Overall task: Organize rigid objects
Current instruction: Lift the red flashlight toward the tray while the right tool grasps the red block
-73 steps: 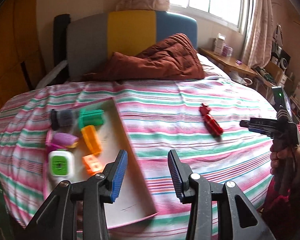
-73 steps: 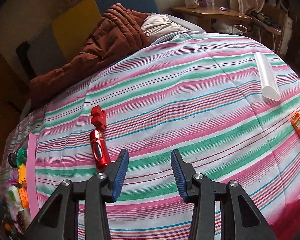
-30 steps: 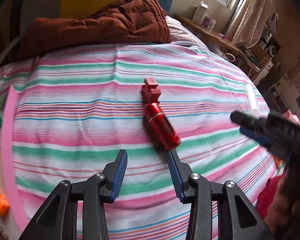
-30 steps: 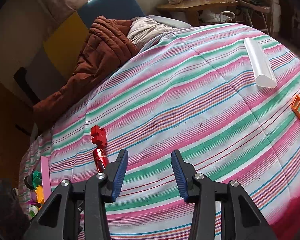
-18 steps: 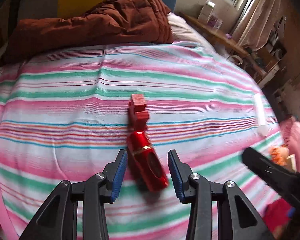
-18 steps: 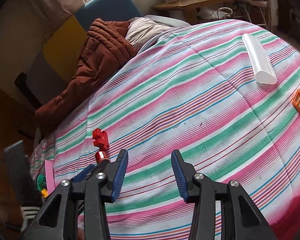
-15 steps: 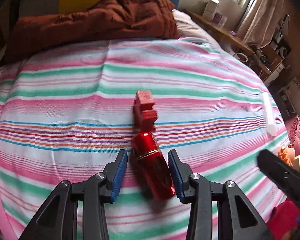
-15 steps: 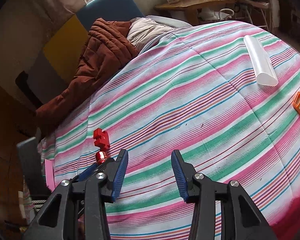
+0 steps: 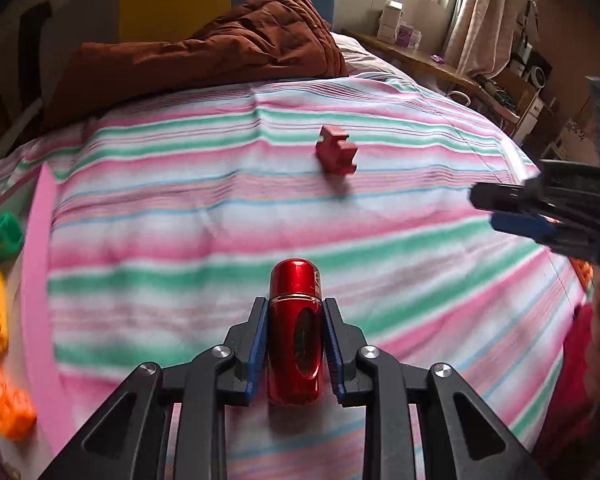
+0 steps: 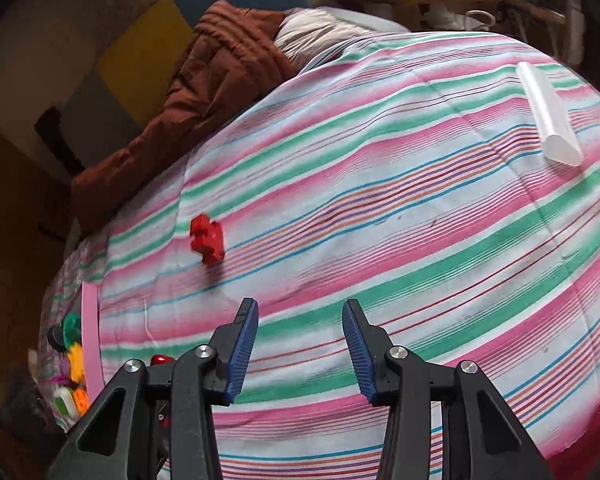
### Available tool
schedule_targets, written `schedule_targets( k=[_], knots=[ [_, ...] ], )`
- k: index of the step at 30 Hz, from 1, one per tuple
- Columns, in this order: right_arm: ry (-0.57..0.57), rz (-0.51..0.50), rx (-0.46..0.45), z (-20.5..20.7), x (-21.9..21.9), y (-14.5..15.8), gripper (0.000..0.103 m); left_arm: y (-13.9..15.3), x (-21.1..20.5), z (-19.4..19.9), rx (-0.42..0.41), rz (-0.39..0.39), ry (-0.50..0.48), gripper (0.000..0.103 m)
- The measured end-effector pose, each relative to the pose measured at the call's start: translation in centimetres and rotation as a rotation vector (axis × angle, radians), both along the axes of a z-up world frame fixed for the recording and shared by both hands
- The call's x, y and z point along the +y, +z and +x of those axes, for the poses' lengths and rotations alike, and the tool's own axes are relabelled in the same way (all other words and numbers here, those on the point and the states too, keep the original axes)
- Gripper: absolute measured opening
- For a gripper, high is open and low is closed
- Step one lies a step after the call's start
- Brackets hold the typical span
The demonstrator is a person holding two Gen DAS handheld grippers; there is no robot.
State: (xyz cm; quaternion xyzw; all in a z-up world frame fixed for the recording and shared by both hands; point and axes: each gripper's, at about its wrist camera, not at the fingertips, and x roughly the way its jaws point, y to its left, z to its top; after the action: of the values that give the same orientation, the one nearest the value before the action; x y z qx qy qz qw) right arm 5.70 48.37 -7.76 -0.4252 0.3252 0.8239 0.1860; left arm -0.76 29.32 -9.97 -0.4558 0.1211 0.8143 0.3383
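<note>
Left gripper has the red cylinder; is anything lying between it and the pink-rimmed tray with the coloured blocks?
Nothing visible does. The left gripper, jaws closing, has the red cylinder between its pads. Only bare striped bedspread lies between it and the tray's pink rim. The red block sits farther up the bed, off that line.

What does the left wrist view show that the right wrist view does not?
Only the left wrist view shows the left gripper, its jaws closing with the red metallic cylinder between them, pads against its sides, and the right gripper seen from the side.

Only the right wrist view shows the clear tube lying on the bed, and the right gripper from behind, open over bare sheet.

Both show the striped sheet, the red block, the brown quilt, and the pink tray edge with toys beside it.
</note>
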Motion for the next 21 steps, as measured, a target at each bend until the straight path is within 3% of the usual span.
schedule_targets(
  k=[4,11,15,17,21],
  knots=[
    [0.112,0.002,-0.025,-1.9,-2.3,-0.7,0.046,-0.2,-1.1,0.6,0.030,0.016,-0.009,0.026],
    [0.237,0.047,-0.002,-10.0,-3.5,0.8,0.045,-0.5,-0.9,0.3,0.044,0.036,-0.001,0.026],
    [0.259,0.101,-0.089,-14.7,-3.2,-0.7,0.044,-0.6,-1.3,0.5,0.059,0.048,0.002,0.026],
    [0.280,0.117,-0.174,-15.8,-3.1,-2.8,0.016,-0.6,-1.5,0.4,0.053,0.058,0.003,0.026],
    [0.340,0.139,-0.154,-12.9,-3.8,-2.8,0.015,-0.6,-1.9,0.2,0.047,0.075,0.004,0.026]
  ],
)
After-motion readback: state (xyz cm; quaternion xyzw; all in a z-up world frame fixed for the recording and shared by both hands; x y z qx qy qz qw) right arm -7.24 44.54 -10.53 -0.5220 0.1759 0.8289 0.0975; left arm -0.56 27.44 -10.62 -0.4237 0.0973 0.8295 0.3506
